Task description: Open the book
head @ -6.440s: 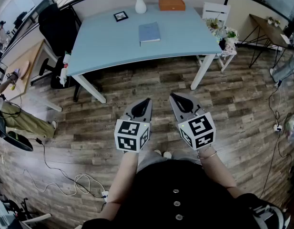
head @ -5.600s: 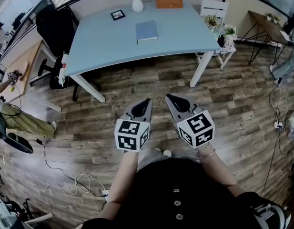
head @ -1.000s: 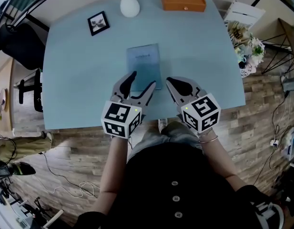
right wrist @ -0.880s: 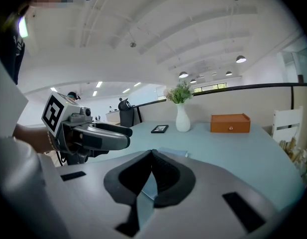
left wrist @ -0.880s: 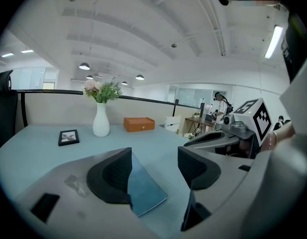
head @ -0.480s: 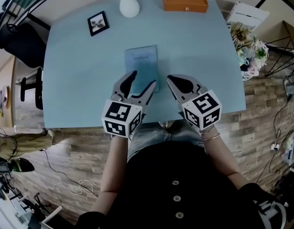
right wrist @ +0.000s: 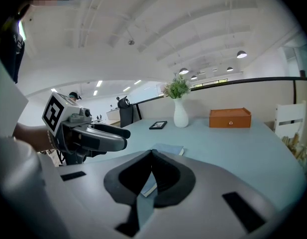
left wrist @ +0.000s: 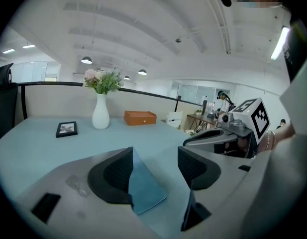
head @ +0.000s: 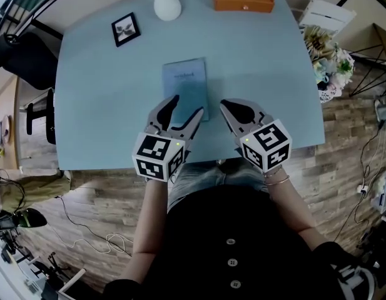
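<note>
OK, L claw apart, empty, over book near edge; R claw closed, empty, beside.

Head overhead, gripper views low, sharing book

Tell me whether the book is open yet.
No, the book lies shut and flat on the blue table, its cover facing up.
</note>
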The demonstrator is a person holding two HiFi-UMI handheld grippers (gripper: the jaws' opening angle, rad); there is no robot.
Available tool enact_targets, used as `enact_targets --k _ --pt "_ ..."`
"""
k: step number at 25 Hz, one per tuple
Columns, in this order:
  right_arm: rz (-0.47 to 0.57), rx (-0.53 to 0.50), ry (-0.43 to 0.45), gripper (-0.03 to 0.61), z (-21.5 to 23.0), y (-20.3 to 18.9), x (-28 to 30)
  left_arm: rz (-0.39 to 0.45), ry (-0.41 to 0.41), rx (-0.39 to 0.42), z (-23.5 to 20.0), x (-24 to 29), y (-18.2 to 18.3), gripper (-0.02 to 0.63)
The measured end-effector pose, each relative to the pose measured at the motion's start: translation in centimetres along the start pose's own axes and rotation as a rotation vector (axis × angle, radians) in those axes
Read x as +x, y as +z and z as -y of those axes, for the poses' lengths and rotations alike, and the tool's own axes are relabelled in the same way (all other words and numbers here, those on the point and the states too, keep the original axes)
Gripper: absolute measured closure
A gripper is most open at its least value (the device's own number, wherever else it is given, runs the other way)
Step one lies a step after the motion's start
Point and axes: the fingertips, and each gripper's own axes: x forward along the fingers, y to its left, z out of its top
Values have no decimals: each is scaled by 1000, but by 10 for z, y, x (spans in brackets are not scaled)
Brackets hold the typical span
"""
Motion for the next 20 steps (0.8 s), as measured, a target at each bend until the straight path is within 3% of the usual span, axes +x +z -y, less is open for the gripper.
enact_targets --k 15,20 --pt "-20 82 -16 575 -9 -5 12 -100 -98 -4 2 8 -29 339" --pt "-20 101 -41 575 -6 -7 9 -125 -122 30 5 9 -31 339"
